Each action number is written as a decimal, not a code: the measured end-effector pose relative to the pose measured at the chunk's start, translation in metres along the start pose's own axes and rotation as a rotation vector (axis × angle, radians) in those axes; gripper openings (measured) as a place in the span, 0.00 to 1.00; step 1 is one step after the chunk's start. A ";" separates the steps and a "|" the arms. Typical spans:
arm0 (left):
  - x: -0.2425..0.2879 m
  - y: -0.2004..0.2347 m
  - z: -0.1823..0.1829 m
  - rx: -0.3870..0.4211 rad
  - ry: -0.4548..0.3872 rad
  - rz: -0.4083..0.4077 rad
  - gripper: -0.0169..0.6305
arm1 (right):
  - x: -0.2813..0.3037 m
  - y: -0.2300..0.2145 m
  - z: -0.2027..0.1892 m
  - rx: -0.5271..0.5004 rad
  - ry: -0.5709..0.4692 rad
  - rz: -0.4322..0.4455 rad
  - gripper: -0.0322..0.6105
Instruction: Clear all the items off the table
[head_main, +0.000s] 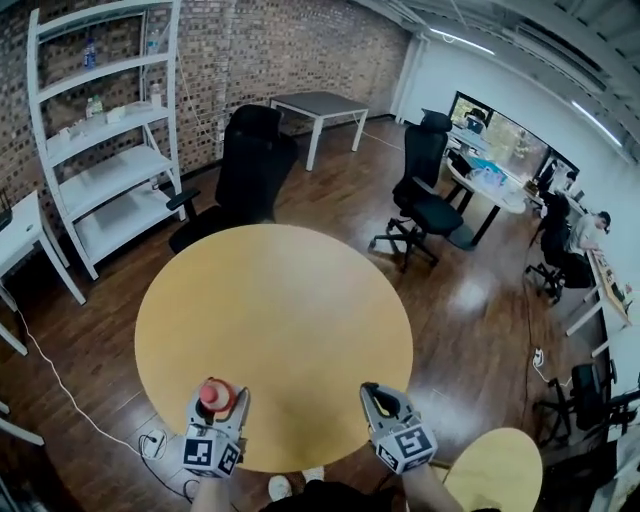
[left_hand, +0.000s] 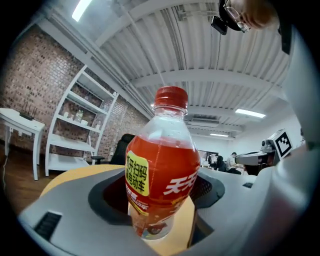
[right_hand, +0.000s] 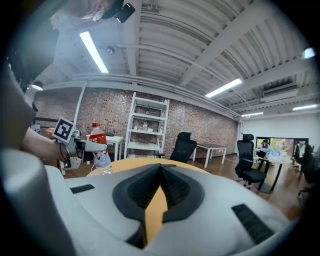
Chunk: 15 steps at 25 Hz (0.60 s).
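The left gripper (head_main: 216, 404) sits at the lower left of the head view. Its jaws are part-way open and closed on a clear plastic bottle of red drink with a red screw cap (head_main: 215, 392). In the left gripper view the bottle (left_hand: 162, 167) stands upright in the middle of the frame. The grey jaws press its lower body from both sides, and a yellow label patch faces left. The bottle is over the near rim of the round yellow wooden table (head_main: 275, 310), which fills the centre of the head view. Whether its base touches the tabletop I cannot tell.

The right gripper (head_main: 379, 397) is at the lower middle-right of the head view, also over the table's near edge. In the right gripper view its black pads meet at the tips (right_hand: 160, 172) with nothing between them, and only a thin wedge of tabletop shows lower down. At the left of that view the bottle (right_hand: 98, 142) appears again.

Beyond the table, a white shelf unit (head_main: 110, 150) stands against the brick wall (head_main: 260, 50) at upper left. Two black office chairs (head_main: 250, 170) stand on the dark wooden floor (head_main: 470, 320).
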<state>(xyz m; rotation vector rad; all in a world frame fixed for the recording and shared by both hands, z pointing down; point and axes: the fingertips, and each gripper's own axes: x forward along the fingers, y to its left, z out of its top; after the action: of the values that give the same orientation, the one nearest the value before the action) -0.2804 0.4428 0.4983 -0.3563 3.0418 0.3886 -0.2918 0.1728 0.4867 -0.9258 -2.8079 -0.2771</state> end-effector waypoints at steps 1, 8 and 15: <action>0.003 -0.011 -0.005 -0.016 0.013 -0.029 0.51 | -0.014 -0.012 -0.004 0.011 0.003 -0.044 0.06; 0.035 -0.085 -0.016 -0.053 0.072 -0.288 0.51 | -0.094 -0.056 -0.019 0.109 -0.044 -0.324 0.06; 0.072 -0.211 -0.025 -0.052 0.116 -0.537 0.51 | -0.208 -0.114 -0.049 0.187 -0.056 -0.558 0.06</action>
<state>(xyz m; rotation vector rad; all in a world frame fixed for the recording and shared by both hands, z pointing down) -0.3017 0.2217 0.4656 -1.1942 2.8754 0.4170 -0.1907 -0.0468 0.4748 -0.0997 -3.0206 -0.0525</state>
